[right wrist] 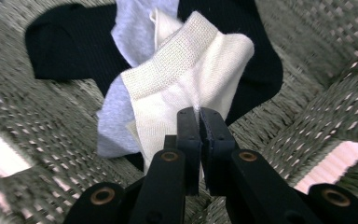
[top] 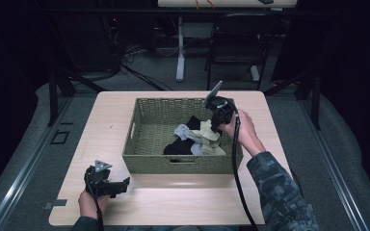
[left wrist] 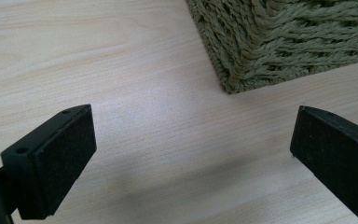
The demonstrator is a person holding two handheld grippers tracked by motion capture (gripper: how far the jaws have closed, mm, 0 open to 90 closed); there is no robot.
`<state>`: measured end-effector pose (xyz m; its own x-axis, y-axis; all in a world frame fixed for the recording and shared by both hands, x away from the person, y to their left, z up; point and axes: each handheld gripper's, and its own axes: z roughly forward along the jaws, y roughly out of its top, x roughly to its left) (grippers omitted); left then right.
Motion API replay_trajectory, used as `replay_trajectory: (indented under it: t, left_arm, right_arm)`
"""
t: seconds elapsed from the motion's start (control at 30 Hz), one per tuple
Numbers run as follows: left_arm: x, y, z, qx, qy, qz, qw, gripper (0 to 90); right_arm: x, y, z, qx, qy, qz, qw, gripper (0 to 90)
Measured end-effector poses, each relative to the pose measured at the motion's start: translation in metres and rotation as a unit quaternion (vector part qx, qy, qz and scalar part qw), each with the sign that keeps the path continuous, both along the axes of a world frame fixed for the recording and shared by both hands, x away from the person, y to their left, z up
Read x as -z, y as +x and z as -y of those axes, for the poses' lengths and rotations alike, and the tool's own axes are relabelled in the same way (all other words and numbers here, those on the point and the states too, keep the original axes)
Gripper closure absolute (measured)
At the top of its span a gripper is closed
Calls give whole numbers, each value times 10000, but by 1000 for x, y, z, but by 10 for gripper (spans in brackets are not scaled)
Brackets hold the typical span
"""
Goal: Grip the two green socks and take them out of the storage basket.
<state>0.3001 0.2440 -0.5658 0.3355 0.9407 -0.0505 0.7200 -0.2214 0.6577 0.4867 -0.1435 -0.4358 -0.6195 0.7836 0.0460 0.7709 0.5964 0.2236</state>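
At the lower left of the high view the left gripper (top: 124, 183) lies low over the pale wood worktop (top: 111, 115), held by a hand whose forearm is cut off by the bottom edge; in the left gripper view its jaws stand wide apart with nothing between them, bare worktop below and one corner of the woven basket (left wrist: 279, 42) at the upper right, the rest of the basket cut off by the frame. In the middle of the high view the basket (top: 144, 144) sits on the worktop, and its near wall hides part of the heap inside: black, grey and cream socks, hard to tell apart there. At the right of the basket the right gripper (top: 215, 129) points down into it, its tips lost among the cloth. The right gripper view settles this: the right gripper (right wrist: 198, 114) has its jaws pinched together on the cream sock (right wrist: 186, 88), whose ribbed cuff hangs at the upper centre. A grey sock (right wrist: 116, 116) lies beneath it at the left, and a black sock (right wrist: 60, 46) spreads across the upper left; the basket weave around them is blurred. No writing or label can be read anywhere.
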Motion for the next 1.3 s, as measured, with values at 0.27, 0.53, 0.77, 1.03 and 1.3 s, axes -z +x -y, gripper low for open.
replay_trajectory:
  t: [0.27,0.53,0.77,1.03,1.3]
  left_arm:
    - [0,0,0,3,-10,2,10000,1]
    - [0,0,0,6,-9,-3,10000,1]
    - [0,0,1,4,3,6,10000,1]
    - [0,0,1,3,2,2,10000,1]
    - [0,0,1,5,-4,4,10000,1]
  right_arm:
    - [-29,-3,-1,-88,-26,217,9997,873]
    - [-54,-6,0,-135,77,314,9994,873]
    - [-67,-7,3,-141,128,359,9992,874]
    - [-82,-9,6,-138,171,439,9988,875]
    - [-96,-9,11,-104,186,535,9983,875]
